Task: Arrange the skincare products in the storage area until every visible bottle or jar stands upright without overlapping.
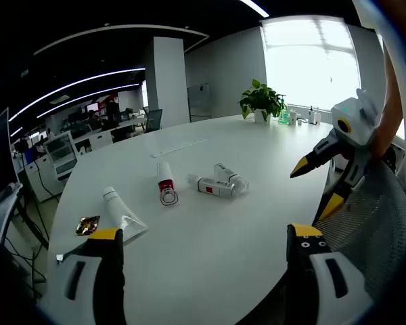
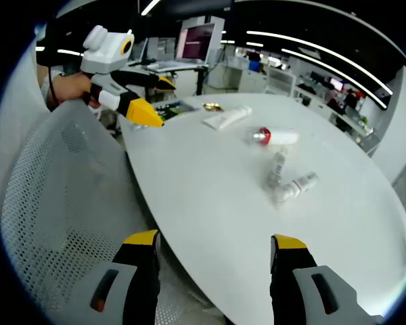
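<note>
Four skincare containers lie on their sides on the white round table (image 1: 257,145): a white squeeze tube (image 1: 124,212), a white bottle with a red band (image 1: 166,184), and two small clear bottles (image 1: 212,185) (image 1: 231,177) touching each other. In the right gripper view they are the tube (image 2: 227,117), the red-banded bottle (image 2: 275,137) and the clear pair (image 2: 277,166) (image 2: 298,185). My left gripper (image 1: 203,237) is open above the table's near edge, well short of them. My right gripper (image 1: 314,188) is open off the table's right side, holding nothing. From its own view, my right gripper (image 2: 213,244) faces the table edge (image 2: 189,223), with the left gripper (image 2: 159,101) at upper left.
A gold foil wrapper (image 1: 88,225) lies beside the tube. A grey mesh chair (image 1: 372,223) stands against the table edge between the grippers. A potted plant (image 1: 260,100) and small bottles sit at the far rim. Office desks and monitors stand beyond.
</note>
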Tool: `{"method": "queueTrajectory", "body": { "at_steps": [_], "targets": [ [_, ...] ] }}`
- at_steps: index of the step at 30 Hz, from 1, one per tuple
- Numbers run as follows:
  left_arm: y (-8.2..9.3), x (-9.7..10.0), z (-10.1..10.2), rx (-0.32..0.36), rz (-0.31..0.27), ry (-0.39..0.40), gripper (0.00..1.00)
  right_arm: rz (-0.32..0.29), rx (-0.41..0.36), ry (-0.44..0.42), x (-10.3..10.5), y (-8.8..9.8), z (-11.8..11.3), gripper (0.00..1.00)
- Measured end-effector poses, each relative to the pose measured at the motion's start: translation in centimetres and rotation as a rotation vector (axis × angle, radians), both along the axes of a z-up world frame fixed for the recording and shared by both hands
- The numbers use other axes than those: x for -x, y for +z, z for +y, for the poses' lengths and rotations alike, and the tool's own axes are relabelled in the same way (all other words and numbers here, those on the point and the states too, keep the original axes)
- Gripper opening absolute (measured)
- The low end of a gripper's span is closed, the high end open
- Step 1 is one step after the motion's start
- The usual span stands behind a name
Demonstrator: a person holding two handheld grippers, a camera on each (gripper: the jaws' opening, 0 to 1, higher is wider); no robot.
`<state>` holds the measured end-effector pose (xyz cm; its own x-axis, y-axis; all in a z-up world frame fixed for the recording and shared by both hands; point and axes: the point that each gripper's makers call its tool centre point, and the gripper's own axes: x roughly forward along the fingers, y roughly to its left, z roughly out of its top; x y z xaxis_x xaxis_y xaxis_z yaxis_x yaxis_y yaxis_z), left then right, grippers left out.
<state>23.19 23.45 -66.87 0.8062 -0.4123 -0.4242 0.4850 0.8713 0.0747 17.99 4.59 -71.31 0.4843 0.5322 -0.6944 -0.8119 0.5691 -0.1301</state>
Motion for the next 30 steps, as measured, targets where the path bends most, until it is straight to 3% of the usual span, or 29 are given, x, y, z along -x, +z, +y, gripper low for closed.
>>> {"method": "queueTrajectory", "body": {
  "at_steps": [11, 15, 21, 26, 29, 30],
  "targets": [
    [0.2, 0.1, -0.5, -0.012, -0.013, -0.033, 0.93, -0.003, 0.012, 0.004, -0.4, 0.1, -0.2, 0.68],
    [0.3, 0.1, -0.5, -0.025, -0.027, -0.039, 0.92, 0.004, -0.031, -0.088, -2.3, 1.4, -0.9, 0.71],
    [0.2, 0.2, -0.7, -0.036, -0.028, -0.053, 0.92, -0.126, -0.102, -0.045, -8.0, 7.1, 1.4, 0.72],
    [0.3, 0.0, -0.4, -0.036, -0.032, -0.039, 0.91, -0.173, -0.174, -0.045, -13.1, 11.4, 4.1, 0.71],
    [0.4, 0.0, -0.2, -0.030, -0.035, -0.026, 0.91, -0.236, -0.180, 0.031, -15.8, 14.1, 6.4, 0.71],
    [0.4, 0.0, -0.2, -0.030, -0.035, -0.025, 0.91, -0.251, -0.172, 0.091, -16.5, 15.0, 7.6, 0.71]
  ]
}}
